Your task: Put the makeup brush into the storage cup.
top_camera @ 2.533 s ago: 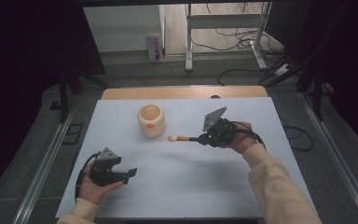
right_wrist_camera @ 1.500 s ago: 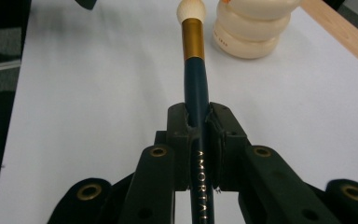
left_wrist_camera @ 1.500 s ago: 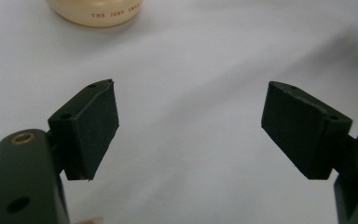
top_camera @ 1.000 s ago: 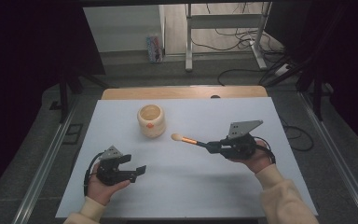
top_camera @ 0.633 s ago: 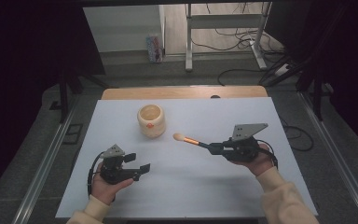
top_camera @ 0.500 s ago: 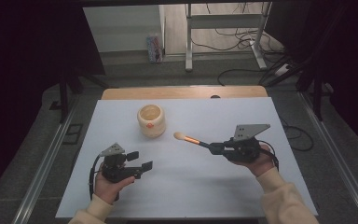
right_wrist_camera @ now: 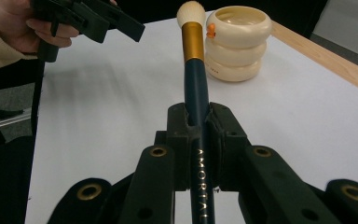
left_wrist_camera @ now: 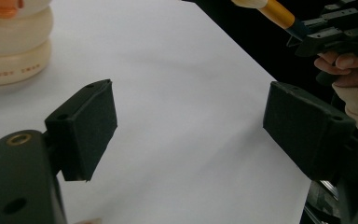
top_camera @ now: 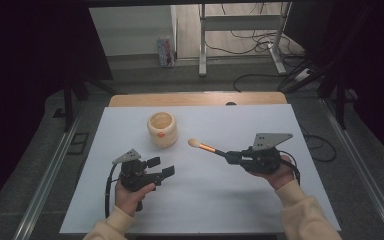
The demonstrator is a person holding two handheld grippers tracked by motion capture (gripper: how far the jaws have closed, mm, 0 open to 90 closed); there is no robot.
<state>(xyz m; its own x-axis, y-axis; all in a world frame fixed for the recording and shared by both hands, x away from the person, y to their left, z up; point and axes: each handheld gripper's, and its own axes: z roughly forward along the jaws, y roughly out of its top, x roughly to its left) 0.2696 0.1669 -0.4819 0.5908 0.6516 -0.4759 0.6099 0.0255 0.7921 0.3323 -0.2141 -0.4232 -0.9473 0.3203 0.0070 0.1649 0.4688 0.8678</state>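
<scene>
Between right gripper [top_camera: 228, 156] fingers, a makeup brush [top_camera: 205, 146].

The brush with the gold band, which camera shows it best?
The right gripper view: the makeup brush runs up the middle, clamped in the right tool, with bristles, gold band and dark lettered handle sharp. The high view shows it whole but tiny, pointing toward the cream pot. The left gripper view catches its tip at the top edge.
</scene>
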